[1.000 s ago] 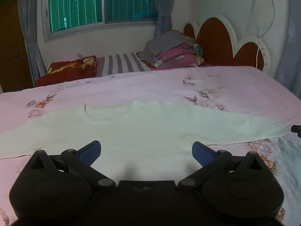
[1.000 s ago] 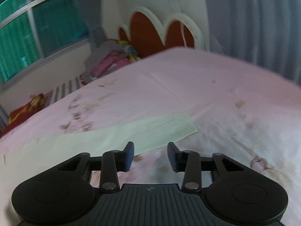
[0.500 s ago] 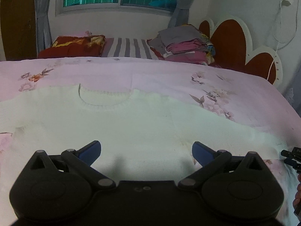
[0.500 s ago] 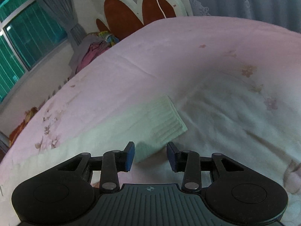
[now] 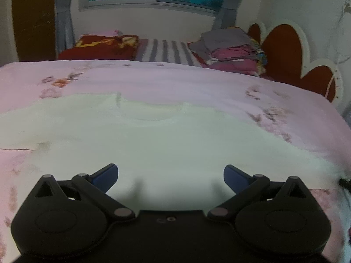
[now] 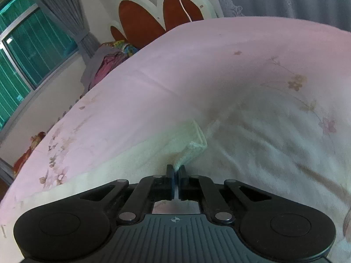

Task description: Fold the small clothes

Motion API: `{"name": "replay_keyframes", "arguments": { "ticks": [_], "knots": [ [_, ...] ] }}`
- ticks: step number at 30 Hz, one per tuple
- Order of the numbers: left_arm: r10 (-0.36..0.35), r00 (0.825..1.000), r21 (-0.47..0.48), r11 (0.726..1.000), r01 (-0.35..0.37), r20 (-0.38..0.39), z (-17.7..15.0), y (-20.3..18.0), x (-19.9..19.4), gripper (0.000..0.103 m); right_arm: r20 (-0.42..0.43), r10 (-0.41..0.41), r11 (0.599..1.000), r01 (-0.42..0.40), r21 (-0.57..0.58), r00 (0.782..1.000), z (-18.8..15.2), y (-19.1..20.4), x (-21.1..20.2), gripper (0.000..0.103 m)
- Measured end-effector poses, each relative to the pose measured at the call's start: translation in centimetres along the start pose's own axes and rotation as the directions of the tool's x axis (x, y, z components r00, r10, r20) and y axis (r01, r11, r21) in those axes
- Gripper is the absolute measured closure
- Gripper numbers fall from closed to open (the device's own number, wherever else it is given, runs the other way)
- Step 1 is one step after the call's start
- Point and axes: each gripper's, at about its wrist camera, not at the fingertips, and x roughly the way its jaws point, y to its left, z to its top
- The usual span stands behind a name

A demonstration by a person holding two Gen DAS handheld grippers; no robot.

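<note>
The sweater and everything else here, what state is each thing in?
Sweater: spread flat on the bed, cuff bunched and lifted.
Right tool: just closed, shut on the cuff.
Left tool: open over the sweater, holding nothing.
Bed cover: spread out, wrinkled near the cuff.
Clothes pile: folded, stacked by the headboard.

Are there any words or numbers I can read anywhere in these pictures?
None can be read.
Headboard: small dark marks along the white rim, too small to read.
Right gripper: a crosshair mark on its body, no letters.
</note>
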Motion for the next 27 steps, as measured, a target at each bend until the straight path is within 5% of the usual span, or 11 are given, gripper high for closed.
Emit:
{"name": "replay_keyframes", "arguments": {
  "ticks": [5, 12, 19, 27],
  "knots": [
    [0.038, 0.999, 0.008, 0.999, -0.038, -0.014, -0.2, 3.6, -0.2, 0.0, 0.025, 0.031, 0.996, -0.029, -0.087, 0.999, -0.3, 4.0, -1.0, 0.101],
    [0.052, 0.998, 0.048, 0.998, -0.051, -0.025, -0.9, 8.4, 0.5, 0.0, -0.031, 0.177, 0.954, -0.179, -0.242, 0.984, -3.9, 15.6, -1.7, 0.101],
    [-0.024, 1.0, 0.054, 0.998, 0.025, -0.018, -0.9, 13.9, 0.0, 0.001, -0.141, 0.267, 0.84, -0.302, -0.451, 0.953, -13.0, 29.7, -1.4, 0.101],
    [0.013, 1.0, 0.011, 1.0, -0.013, -0.005, -1.0, 19.7, -1.4, 0.001, -0.267, 0.353, 0.717, -0.443, -0.538, 0.897, -23.6, 40.4, -0.4, 0.101]
  ]
}}
